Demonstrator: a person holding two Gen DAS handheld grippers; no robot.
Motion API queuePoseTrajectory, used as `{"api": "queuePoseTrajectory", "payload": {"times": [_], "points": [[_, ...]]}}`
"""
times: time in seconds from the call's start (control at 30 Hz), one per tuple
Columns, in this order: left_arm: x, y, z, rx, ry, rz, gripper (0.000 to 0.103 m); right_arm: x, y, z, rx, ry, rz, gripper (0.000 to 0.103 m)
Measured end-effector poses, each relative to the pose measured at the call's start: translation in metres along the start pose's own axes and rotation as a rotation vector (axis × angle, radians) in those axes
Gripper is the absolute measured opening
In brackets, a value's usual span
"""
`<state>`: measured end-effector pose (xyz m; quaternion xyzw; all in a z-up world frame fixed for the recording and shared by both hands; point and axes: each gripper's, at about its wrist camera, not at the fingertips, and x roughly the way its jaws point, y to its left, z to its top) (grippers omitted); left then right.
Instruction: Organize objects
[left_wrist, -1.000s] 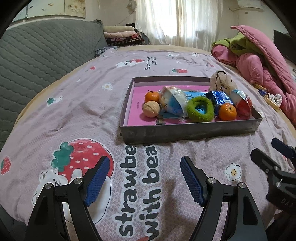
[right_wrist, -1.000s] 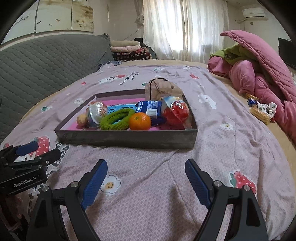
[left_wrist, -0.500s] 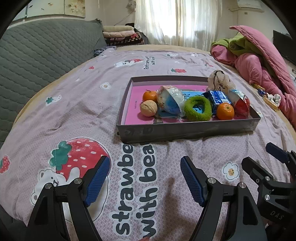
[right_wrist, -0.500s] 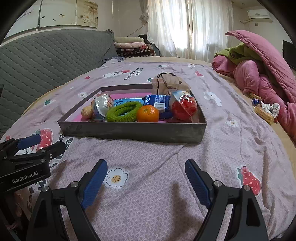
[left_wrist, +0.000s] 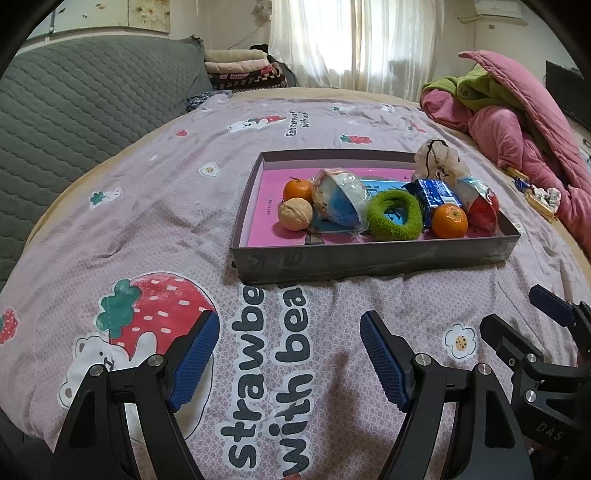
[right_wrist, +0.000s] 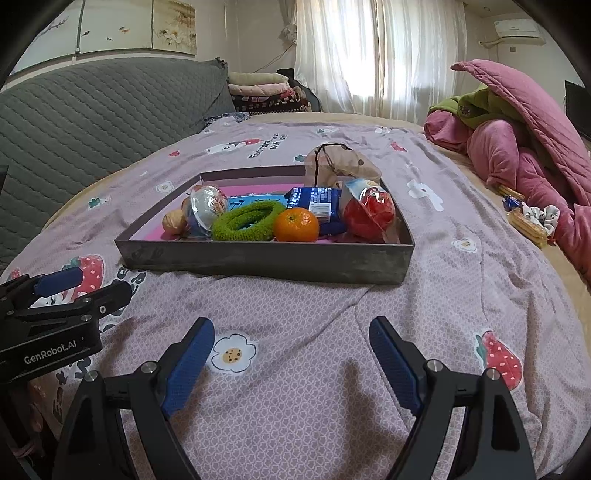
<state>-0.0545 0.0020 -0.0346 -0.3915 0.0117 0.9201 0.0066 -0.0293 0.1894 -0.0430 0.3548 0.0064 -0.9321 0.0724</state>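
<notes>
On the bed, tray (left_wrist: 369, 258) holding oranges, walnut, green ring and packets; both grippers, left (left_wrist: 288, 354) and right (right_wrist: 291, 354), short of it, jaws wide, empty: approach level, clearing the near wall.

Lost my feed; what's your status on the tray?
Left tool open, empty. Right tool open, empty. Tray on the bedspread ahead, untouched, full of items. Nothing between tools and tray.

Tray (left_wrist: 369, 258) on bedspread (left_wrist: 147, 221); walnut (left_wrist: 295, 219) left of scrunchie (left_wrist: 394, 221) inside.
</notes>
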Motion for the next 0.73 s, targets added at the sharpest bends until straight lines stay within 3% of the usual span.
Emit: {"api": "queuePoseTrajectory", "payload": {"times": [0.57, 0.73], "points": [[0.0046, 0.0041, 0.0008, -0.015, 0.004, -0.003, 0.08, 0.0054, 0.0005, -0.001, 0.001, 0.009, 0.0, 0.085], [0.0002, 0.0067, 0.0015, -0.019, -0.037, 0.026, 0.08, 0.0091, 0.0016, -0.0024, -0.004, 0.021, -0.002, 0.085]]}}
